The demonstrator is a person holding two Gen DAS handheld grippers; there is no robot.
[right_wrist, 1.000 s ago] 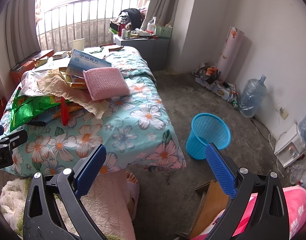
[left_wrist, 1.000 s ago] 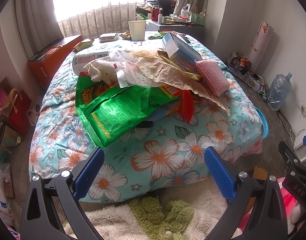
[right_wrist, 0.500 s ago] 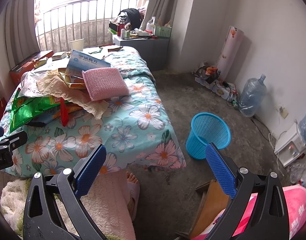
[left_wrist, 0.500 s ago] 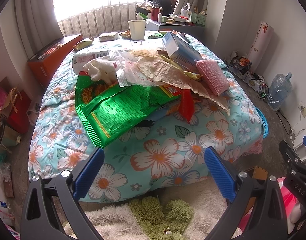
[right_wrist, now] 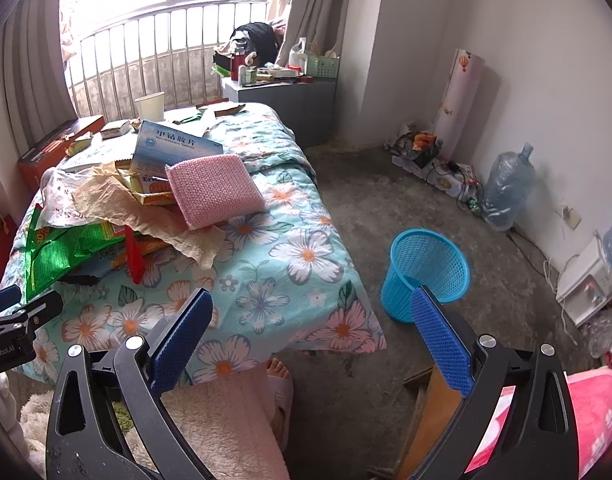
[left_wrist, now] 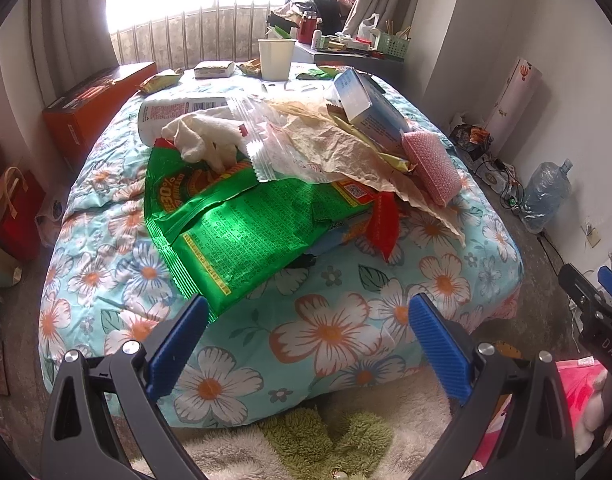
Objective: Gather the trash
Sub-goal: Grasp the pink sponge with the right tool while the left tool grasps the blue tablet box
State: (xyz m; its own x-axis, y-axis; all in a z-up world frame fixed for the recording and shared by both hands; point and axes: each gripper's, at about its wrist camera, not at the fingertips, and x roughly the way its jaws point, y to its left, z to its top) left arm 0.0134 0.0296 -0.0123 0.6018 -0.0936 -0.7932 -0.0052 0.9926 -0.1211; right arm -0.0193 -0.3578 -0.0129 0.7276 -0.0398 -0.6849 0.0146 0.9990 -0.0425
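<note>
Trash is piled on the bed [left_wrist: 346,320] in front of me, on the flowered cover. My left gripper [left_wrist: 308,322] hangs low at the foot of the bed, jaws wide apart and holding nothing. My right gripper [right_wrist: 312,314] is beside it, jaws spread wide and empty too.

Nearest in the pile is a big green bag [left_wrist: 242,232], lying flat and torn open. A red wrapper [left_wrist: 384,220] sticks out from under its right side. On top of the bag sit a white rag [left_wrist: 202,140], a clear bag [left_wrist: 262,136] and crumpled brown paper [left_wrist: 338,148]. A pink sponge [right_wrist: 214,190] leans on the paper's right edge, touching a blue box [right_wrist: 170,146] behind it.

Farther back a paper cup [left_wrist: 276,58] stands upright near the far end of the bed.

The blue bin [right_wrist: 426,272] stands on the floor to the right of the bed, well apart from the pile. I can't see anything in it.
</note>
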